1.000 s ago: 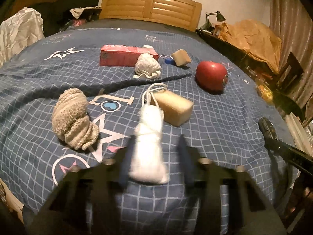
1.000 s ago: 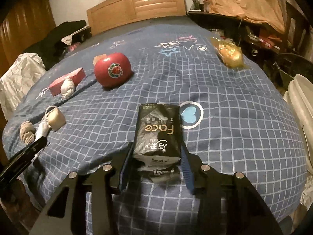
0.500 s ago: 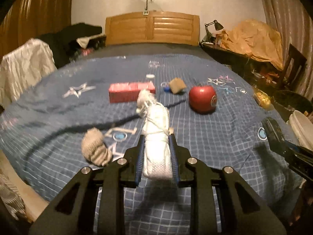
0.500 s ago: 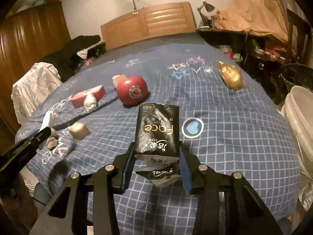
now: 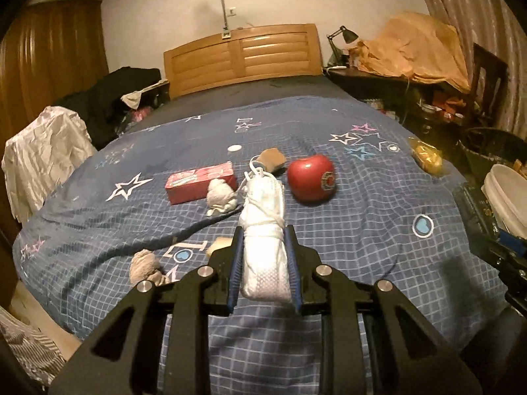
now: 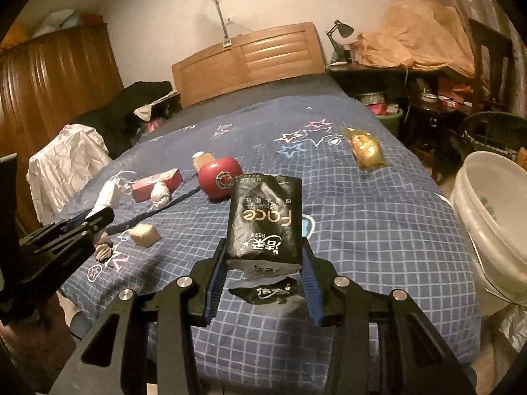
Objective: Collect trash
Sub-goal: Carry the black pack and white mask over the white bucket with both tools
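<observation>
A: Two grippers in view, both loaded. The left gripper (image 5: 263, 263) has its blue-padded jaws clamped on a white rolled cloth bundle tied with white cord (image 5: 263, 230); the bundle stands up between the pads, held above the blue checked bedspread with stars (image 5: 378, 230).

B: And the other side?

A: The right gripper (image 6: 262, 276) is clamped on a crumpled black tissue packet with gold lettering (image 6: 265, 220). A torn black flap (image 6: 266, 291) hangs under it, clear of the bedspread.

B: What lies on the bed?

A: A red round apple-shaped object (image 5: 311, 177) near the middle. To its left, a red rectangular box (image 5: 201, 186) with a white crumpled wad (image 5: 221, 196) touching its front edge. A tan sponge-like block (image 5: 271, 159) sits just behind the bundle's tip in the left view. Nearer the foot, a beige knitted sock-like lump (image 5: 145, 265) and a pale cube (image 6: 145, 234) just beside it. A small white round cap (image 5: 234, 147) further back.

B: Right-hand edge?

A: A gold shiny wrapper (image 6: 365, 148) lies near that edge, well apart from the rest. A white plastic bucket (image 6: 490, 217) stands on the floor beside the bed, to the right of the right gripper.
</observation>
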Available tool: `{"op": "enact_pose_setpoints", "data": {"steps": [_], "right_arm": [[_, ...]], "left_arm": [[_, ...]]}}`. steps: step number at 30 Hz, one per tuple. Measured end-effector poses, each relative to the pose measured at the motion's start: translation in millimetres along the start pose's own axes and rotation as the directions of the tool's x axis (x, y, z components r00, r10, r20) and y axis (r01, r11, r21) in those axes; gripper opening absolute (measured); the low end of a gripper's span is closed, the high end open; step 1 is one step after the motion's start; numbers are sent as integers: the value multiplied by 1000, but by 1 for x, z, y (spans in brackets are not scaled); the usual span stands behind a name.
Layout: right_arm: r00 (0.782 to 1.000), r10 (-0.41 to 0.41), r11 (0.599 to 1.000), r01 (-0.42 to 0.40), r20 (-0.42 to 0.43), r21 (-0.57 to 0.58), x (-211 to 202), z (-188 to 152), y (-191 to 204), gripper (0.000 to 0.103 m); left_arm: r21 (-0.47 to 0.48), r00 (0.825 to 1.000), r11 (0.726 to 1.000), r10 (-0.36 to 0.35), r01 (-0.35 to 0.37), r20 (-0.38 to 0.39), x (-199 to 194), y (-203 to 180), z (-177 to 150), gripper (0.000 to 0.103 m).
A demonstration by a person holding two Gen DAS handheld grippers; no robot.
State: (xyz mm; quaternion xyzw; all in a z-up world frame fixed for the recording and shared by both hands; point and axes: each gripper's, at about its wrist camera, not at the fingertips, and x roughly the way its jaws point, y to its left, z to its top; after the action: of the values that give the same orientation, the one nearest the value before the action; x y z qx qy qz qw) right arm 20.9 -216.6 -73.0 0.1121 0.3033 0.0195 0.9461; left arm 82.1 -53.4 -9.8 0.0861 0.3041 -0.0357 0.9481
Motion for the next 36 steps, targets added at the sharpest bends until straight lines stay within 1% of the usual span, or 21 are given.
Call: {"op": "enact_pose_setpoints", "data": {"steps": [5,9,14,18,23,28,30,33,36], "right_arm": [[1000,-9,1000,9,29,22,-16,2,-13,43],[998,-25,999,23,52,40,-28,6,-30,43],[993,-67,995,60,96,75,-49,12,-57,43],[984,-115,990,102,136,100,-71,21,-84,43],[964,-192,977,170,185,130,-103,36,-125,43],[937,-278,955,247,211,164,-134,50,-172,43],[921,-324,941,288,218,178,-148,56,-195,43],[899,-377,921,338,221,195,-164,63,-225,43],[876,-431,897,391,218,203,-179,70,-253,43]], "left_arm": [[34,1000,999,-7,7,-2,-2,-18,6,23],[52,1000,998,-25,25,3,-3,-35,15,23],[93,998,993,-69,68,4,-3,-67,30,23],[129,994,986,-110,108,8,-1,-97,44,23],[174,983,968,-184,179,13,1,-146,67,23],[223,963,939,-270,261,9,3,-199,87,23],[249,953,924,-302,290,10,3,-220,94,23],[276,931,894,-364,352,-6,3,-253,103,23],[303,899,852,-437,426,-35,7,-289,110,23]]}}
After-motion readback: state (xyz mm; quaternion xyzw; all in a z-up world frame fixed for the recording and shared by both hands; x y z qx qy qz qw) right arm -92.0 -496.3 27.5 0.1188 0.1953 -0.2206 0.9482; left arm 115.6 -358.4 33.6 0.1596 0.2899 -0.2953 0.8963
